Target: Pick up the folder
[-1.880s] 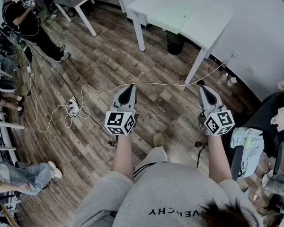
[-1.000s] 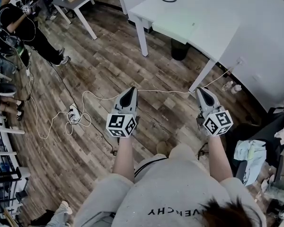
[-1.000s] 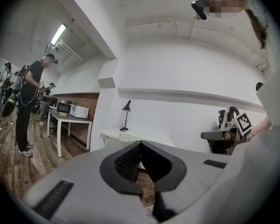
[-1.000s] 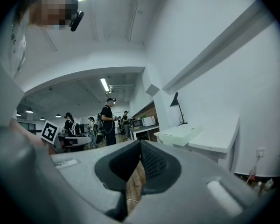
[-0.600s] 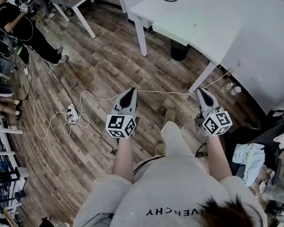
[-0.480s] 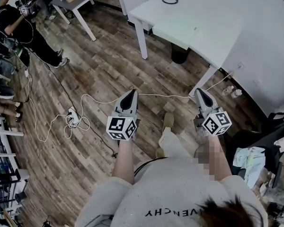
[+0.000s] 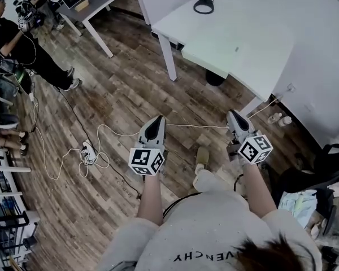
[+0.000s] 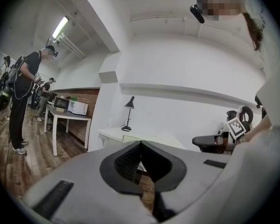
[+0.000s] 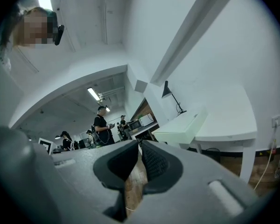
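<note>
The folder (image 7: 233, 45) is a pale green flat slab lying on the white table (image 7: 271, 66) at the upper right of the head view. It also shows ahead in the left gripper view as the folder (image 8: 130, 138) and in the right gripper view as the folder (image 9: 183, 127). My left gripper (image 7: 156, 122) is held level over the wood floor, short of the table, shut and empty. My right gripper (image 7: 233, 117) points at the table's near leg. Its jaws are just starting to open, tips still almost touching, with nothing between them. Both are well short of the folder.
A black desk lamp (image 7: 204, 2) stands at the table's far end and a dark bin (image 7: 215, 78) sits under it. A white cable (image 7: 118, 130) and power strip (image 7: 89, 151) lie on the floor. A person (image 7: 22, 35) stands far left by another desk (image 7: 96, 1). Chair (image 7: 322, 165) at right.
The person walked forward, so the white table and folder came nearer and lower in the head view. Both grippers advanced with them, still level and side by side.
</note>
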A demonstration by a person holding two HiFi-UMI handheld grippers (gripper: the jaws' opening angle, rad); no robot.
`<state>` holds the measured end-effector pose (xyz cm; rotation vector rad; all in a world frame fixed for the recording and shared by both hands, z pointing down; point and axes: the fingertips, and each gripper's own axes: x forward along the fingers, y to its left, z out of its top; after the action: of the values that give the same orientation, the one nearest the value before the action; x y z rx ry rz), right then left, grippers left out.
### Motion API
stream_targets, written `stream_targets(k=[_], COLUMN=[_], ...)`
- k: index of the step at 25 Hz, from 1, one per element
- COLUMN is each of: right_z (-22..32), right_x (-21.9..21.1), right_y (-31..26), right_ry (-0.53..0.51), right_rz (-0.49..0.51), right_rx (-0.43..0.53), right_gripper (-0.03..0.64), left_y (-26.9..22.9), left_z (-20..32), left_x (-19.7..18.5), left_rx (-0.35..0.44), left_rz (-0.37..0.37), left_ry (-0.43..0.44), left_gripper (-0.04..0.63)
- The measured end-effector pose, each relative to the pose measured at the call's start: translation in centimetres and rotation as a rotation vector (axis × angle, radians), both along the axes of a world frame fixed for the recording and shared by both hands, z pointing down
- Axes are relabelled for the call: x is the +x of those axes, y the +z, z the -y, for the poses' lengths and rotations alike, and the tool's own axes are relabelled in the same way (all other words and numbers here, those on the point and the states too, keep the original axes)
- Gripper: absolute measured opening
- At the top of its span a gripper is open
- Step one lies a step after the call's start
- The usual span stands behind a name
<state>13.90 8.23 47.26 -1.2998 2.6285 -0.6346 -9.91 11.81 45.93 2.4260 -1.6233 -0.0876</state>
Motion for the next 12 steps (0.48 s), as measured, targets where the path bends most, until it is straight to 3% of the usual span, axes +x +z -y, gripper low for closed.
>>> stream_targets(k=[12], right_z=[9.3], right_x=[-1.3], right_y=[2.9], right_ry=[-0.027], right_rz=[0.024], right_rx=[-0.082], right_gripper=[0.027], left_y=[1.6], left_z=[10.8], left_x=[1.0], left_rx=[-0.014], left_rz=[-0.029], left_ry=[0.017], left_gripper=[-0.002])
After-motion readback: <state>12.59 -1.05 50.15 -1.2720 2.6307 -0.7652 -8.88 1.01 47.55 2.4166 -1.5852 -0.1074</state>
